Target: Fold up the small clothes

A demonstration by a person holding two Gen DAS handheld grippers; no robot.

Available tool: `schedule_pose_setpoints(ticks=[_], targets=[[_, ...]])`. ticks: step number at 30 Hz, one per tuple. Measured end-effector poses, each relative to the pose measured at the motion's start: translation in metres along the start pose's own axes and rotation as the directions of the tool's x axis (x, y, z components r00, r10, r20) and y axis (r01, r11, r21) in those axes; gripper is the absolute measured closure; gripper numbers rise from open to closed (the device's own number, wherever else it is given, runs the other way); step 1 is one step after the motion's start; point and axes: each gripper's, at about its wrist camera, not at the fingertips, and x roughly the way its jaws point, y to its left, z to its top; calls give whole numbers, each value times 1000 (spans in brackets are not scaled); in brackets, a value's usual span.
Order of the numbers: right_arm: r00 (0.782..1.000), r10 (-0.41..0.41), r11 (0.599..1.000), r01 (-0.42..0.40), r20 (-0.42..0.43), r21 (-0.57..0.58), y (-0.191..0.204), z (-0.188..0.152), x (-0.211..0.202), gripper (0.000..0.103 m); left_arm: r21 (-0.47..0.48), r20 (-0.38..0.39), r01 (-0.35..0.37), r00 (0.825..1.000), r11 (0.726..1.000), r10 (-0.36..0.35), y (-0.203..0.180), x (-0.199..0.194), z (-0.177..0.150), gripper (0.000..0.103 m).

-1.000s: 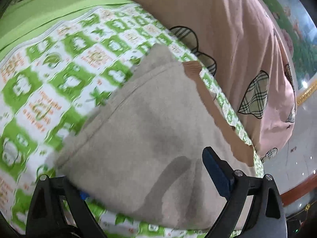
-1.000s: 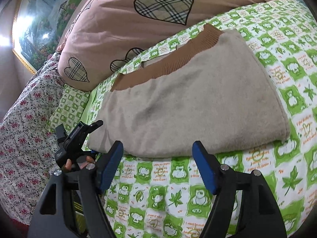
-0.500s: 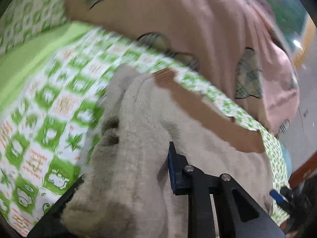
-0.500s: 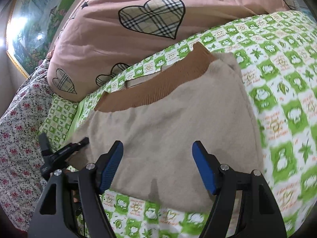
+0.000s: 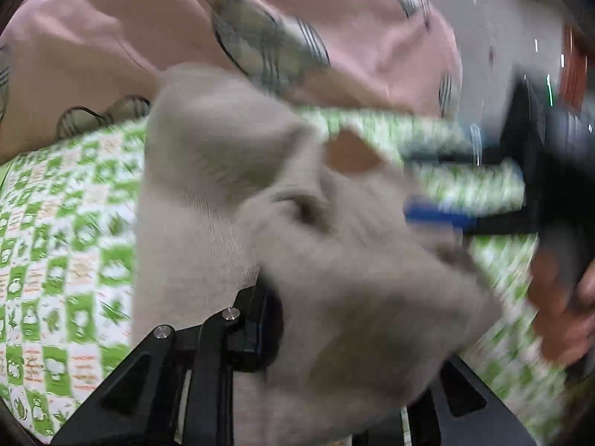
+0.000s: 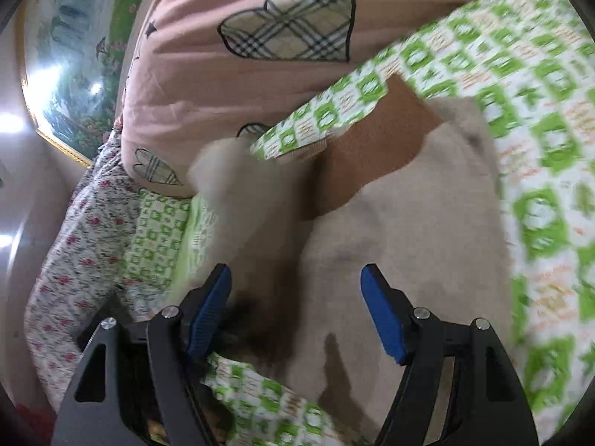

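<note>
A beige knitted garment with a brown ribbed band lies on the bed. My left gripper is shut on a bunched fold of the garment and holds it lifted and blurred; only its left finger shows, the other is under the cloth. In the right wrist view that raised fold stands at the garment's left side. My right gripper hovers open over the flat part, nothing between its blue pads. The left wrist view catches the right gripper just beyond the fold.
A pink quilt with plaid hearts is piled along the far side of the green-and-white printed sheet. Floral fabric hangs at the bed's left edge under a framed painting. A hand holds the right gripper.
My left gripper shut on the garment's edge, rolled, and carried the fold up and across toward the right gripper. The right gripper, still open, moved forward over the garment.
</note>
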Motion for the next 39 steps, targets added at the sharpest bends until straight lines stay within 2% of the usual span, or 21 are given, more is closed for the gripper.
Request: schedule_pose_setpoints(ticks=[4, 8, 9, 10, 11, 12, 14, 17, 20, 22, 25, 27, 30, 32, 36, 39], targets=[[998, 21, 999, -19, -55, 35, -2, 16, 30, 30, 33, 15, 10, 1000, 999, -10, -4, -4, -5, 80], [990, -78, 997, 77, -121, -5, 4, 32, 73, 30, 8, 15, 45, 999, 999, -45, 8, -8, -4, 80], [988, -79, 997, 79, -131, -10, 6, 35, 82, 31, 1, 15, 49, 999, 999, -49, 9, -9, -4, 80], [988, -72, 997, 71, -139, -11, 7, 36, 90, 36, -3, 15, 50, 999, 999, -50, 9, -9, -4, 81], [986, -85, 996, 83, -142, -20, 9, 37, 97, 68, -6, 16, 45, 999, 999, -45, 9, -10, -3, 81], [983, -105, 994, 102, -151, -27, 10, 38, 101, 85, -10, 17, 51, 999, 999, -51, 7, -11, -2, 81], [986, -108, 994, 104, -126, -38, 15, 43, 96, 87, -10, 36, 72, 997, 997, -72, -2, -20, 4, 81], [997, -61, 991, 56, -41, -118, 31, 50, 61, 88, 11, 78, 126, 989, 992, -127, -23, -35, 20, 81], [996, -82, 977, 85, 25, -196, 40, 59, 20, 88, 33, 88, 201, 975, 979, -203, -55, -34, 36, 81], [992, -119, 975, 123, 29, -183, 26, 65, 7, 88, 17, 59, 238, 969, 971, -239, -66, -17, 39, 81], [977, -211, 967, 206, -22, -150, -11, 64, 9, 88, -47, -24, 299, 953, 953, -301, -73, 17, 35, 81], [967, -252, 962, 244, -47, -125, -35, 57, 15, 88, -54, -54, 303, 950, 951, -306, -77, 28, 29, 81], [976, -213, 974, 209, -36, -92, -54, 54, 11, 88, -36, -59, 298, 952, 954, -299, -80, 31, 29, 81], [980, -198, 975, 195, -17, -103, -50, 56, 11, 88, -30, -63, 294, 953, 955, -296, -77, 31, 32, 81], [968, -252, 958, 247, -12, -147, -47, 56, 18, 88, -49, -79, 303, 949, 952, -306, -75, 26, 27, 79], [968, -252, 959, 250, 1, -132, -53, 53, 13, 87, -50, -89, 304, 947, 951, -308, -76, 22, 22, 79]])
